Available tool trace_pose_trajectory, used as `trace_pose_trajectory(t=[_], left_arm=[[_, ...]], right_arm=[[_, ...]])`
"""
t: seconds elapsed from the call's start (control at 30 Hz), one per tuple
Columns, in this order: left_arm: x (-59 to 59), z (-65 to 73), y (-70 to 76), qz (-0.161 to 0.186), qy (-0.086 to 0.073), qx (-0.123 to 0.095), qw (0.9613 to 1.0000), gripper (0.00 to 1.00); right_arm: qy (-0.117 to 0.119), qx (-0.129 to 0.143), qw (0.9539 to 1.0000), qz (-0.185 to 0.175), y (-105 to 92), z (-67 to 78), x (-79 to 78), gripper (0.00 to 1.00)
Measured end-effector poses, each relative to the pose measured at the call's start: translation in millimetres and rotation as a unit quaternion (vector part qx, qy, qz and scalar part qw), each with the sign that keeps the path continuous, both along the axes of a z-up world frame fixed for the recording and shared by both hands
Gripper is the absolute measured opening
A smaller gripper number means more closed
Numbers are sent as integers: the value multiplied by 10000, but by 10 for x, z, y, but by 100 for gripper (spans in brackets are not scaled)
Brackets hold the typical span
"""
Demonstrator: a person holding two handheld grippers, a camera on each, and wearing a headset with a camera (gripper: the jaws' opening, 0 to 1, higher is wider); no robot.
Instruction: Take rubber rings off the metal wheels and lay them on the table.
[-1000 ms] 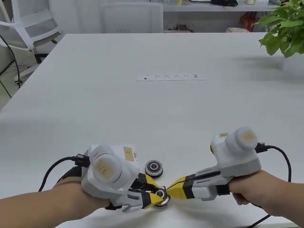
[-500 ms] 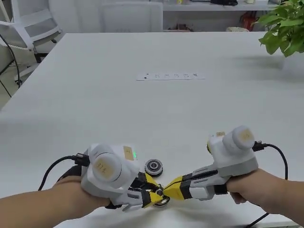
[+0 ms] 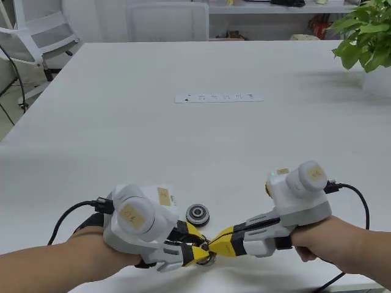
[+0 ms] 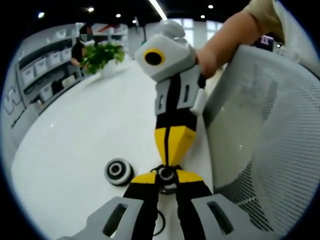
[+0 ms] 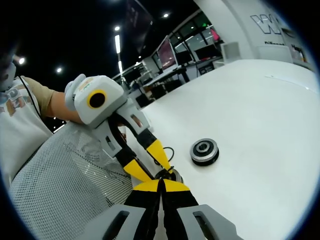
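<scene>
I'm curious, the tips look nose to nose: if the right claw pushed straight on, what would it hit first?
Most likely the small metal wheel held in the left claw, just ahead of the right claw; depth there is unclear.

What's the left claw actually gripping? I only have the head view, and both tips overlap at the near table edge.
Observer: In the left gripper view, the left claw is clamped across a small metal wheel, with one jaw on each side.
Operator: And the right claw?
Observer: In the right gripper view, the right claw has its jaws pressed together, with the tips at that wheel's rim. I can't tell if they are pinching rubber.
Operator: Is the spare wheel stripped?
Observer: No. The second wheel lies flat, apart from both claws, with its black rubber ring on.
</scene>
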State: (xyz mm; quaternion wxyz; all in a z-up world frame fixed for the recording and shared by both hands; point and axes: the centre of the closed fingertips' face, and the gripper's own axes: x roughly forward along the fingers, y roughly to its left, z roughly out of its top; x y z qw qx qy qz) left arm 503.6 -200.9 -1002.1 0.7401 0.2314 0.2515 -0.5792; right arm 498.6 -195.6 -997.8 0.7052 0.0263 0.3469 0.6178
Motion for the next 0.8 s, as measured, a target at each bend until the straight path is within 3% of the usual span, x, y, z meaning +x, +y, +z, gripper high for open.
trace_pose_trajectory(t=[0.33, 0.4, 0.47, 0.8], left_arm=[[-10, 3, -8, -80, -28, 31, 10000, 14], [-17, 8, -5, -95, -7, 35, 9999, 14], [-39, 17, 2, -107, 139, -8, 9998, 16], [-133, 196, 16, -276, 205, -171, 9993, 19]], right_arm=[[-46, -50, 10000, -71, -47, -25, 45, 0], [-58, -48, 10000, -63, -48, -18, 41, 0], [-65, -48, 10000, -56, -51, -15, 41, 0], [-62, 70, 9998, -191, -80, 60, 98, 0]])
